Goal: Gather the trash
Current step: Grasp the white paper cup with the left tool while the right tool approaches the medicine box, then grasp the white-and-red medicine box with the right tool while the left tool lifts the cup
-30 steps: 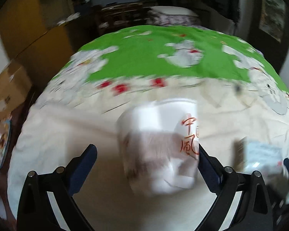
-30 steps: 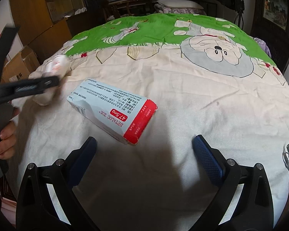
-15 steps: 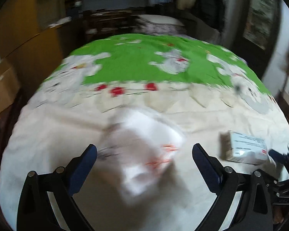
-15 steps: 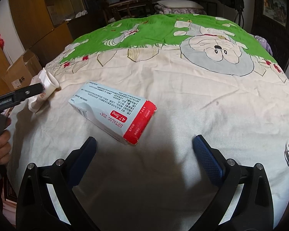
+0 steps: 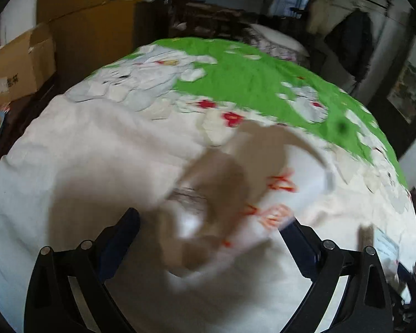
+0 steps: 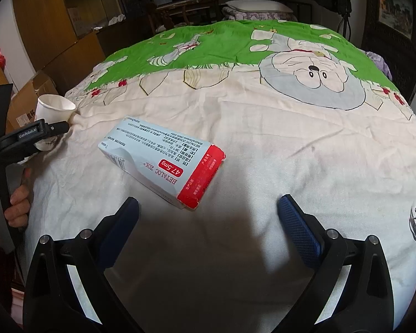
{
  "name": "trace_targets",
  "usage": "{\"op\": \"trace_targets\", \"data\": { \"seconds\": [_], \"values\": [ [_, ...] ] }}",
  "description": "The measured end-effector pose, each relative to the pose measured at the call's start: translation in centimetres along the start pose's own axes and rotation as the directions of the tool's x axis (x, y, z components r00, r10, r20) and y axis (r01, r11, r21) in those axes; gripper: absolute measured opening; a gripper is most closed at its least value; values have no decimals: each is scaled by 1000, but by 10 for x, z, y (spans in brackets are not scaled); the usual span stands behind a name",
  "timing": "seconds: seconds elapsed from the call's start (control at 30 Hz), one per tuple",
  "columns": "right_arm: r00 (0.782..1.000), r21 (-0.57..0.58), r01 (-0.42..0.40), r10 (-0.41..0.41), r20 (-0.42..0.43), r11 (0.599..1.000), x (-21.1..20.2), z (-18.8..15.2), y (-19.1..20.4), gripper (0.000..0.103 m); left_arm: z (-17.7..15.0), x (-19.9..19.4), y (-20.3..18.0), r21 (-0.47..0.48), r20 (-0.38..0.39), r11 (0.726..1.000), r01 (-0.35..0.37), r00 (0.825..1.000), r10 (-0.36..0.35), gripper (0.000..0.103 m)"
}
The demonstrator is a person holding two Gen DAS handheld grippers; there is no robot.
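Note:
A white paper cup [image 5: 235, 194] with red characters lies tilted on the bedsheet, blurred, between the fingers of my left gripper [image 5: 210, 233]. The jaws stand wide apart around the cup without closing on it. In the right wrist view the same cup [image 6: 55, 108] sits at the bed's left edge with the left gripper's body [image 6: 27, 136] in front of it. A white and red medicine box [image 6: 163, 161] lies flat on the sheet just beyond my right gripper [image 6: 208, 216], which is open and empty. The box shows faintly in the left wrist view [image 5: 385, 244].
The bed is covered by a cream and green cartoon sheet [image 6: 305, 144]. Cardboard boxes [image 5: 16, 69] and wooden furniture [image 6: 55, 27] stand to the left of the bed. A pillow [image 6: 255, 7] and dark furniture sit beyond the far end.
The left gripper has swung left and closer to the cup, which has tipped and now fills the space between its fingers. The right gripper and the medicine box have barely moved.

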State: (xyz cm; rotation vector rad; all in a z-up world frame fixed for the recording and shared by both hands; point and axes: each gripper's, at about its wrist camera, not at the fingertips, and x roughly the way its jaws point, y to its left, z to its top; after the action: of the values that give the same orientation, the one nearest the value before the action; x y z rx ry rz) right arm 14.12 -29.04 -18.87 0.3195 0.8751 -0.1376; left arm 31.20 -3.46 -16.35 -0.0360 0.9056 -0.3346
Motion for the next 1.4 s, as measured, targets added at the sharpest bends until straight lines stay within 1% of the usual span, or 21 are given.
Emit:
{"op": "trace_targets", "data": {
  "seconds": [0.07, 0.13, 0.23, 0.3, 0.43, 0.5, 0.6, 0.67, 0.7, 0.73, 0.83, 0.9, 0.97, 1.0, 1.03, 1.07, 1.13, 1.2, 1.3, 1.33, 1.4],
  "values": [
    [1000, 16, -22, 22, 10, 1000, -1, 0, -3, 97, -5, 0, -18, 94, -8, 995, 15, 1000, -14, 97],
    [999, 22, -31, 31, 18, 999, -3, 0, -4, 97, -7, -1, -26, 138, -7, 990, 16, 1000, -16, 97],
    [999, 11, -41, 41, 36, 999, -8, 1, -1, 97, -6, 9, -24, 125, -53, 992, -14, 998, 21, 97],
    [998, -12, -43, 43, 47, 999, -12, 2, 1, 97, -7, 7, -24, 122, -45, 992, -14, 999, 20, 97],
    [997, -152, -22, 34, 75, 988, -17, 19, 22, 97, -8, 7, -21, 121, -42, 993, -15, 999, 20, 97],
    [997, -218, -42, 56, 58, 975, -9, 29, 32, 97, -8, 6, -20, 115, -40, 993, -8, 999, 13, 97],
    [999, -273, -42, 47, 15, 961, 10, 38, 41, 97, -7, 6, -19, 107, -38, 994, 1, 999, 3, 97],
    [1000, -269, 11, -10, 6, 963, 21, 41, 41, 90, -7, 6, -17, 101, -37, 995, 7, 999, -3, 97],
    [999, -251, 38, -37, 7, 967, 22, 41, 39, 66, -8, 6, -17, 99, -36, 995, 9, 999, -6, 97],
    [997, -200, 70, -72, -3, 977, 23, 42, 30, 61, -8, 5, -16, 96, -35, 995, 13, 999, -9, 97],
    [991, -32, 133, -134, -7, 991, 13, 40, -2, 61, -7, 5, -15, 90, -33, 996, 20, 999, -18, 97],
    [998, 33, 63, -62, -23, 997, 4, 32, -17, 63, -7, 5, -15, 91, -33, 996, 23, 999, -20, 97],
    [1000, 32, -22, 22, -21, 999, -8, 24, -18, 70, -7, 5, -15, 91, -33, 996, 22, 999, -19, 97],
    [999, 18, -32, 32, -15, 999, -12, 23, -15, 79, -7, 5, -15, 91, -33, 996, 22, 999, -19, 97],
    [999, -1, -32, 32, 4, 999, -15, 22, -12, 82, -7, 4, -14, 91, -33, 996, 24, 999, -21, 97],
    [999, -22, -23, 24, 32, 999, -17, 25, -9, 82, -8, 4, -15, 92, -33, 995, 25, 999, -22, 97],
    [999, -28, -3, 4, 37, 1000, -13, 31, -7, 82, -9, 3, -15, 93, -33, 995, 27, 999, -24, 97],
    [1000, -23, -13, 13, 9, 1000, 0, 38, -8, 82, -9, 2, -15, 95, -37, 995, 23, 999, -19, 97],
    [999, -42, 44, -45, -12, 998, 15, 33, -6, 82, -17, -4, -19, 96, -48, 995, 2, 999, 3, 97],
    [999, -53, 47, -47, -2, 997, 14, 29, -5, 82, -23, -8, -21, 95, -52, 995, 8, 999, -3, 97],
    [999, -51, 29, -29, 17, 998, 9, 24, -6, 82, -43, -22, -33, 127, -61, 990, 59, 997, -52, 97]
  ]
}}
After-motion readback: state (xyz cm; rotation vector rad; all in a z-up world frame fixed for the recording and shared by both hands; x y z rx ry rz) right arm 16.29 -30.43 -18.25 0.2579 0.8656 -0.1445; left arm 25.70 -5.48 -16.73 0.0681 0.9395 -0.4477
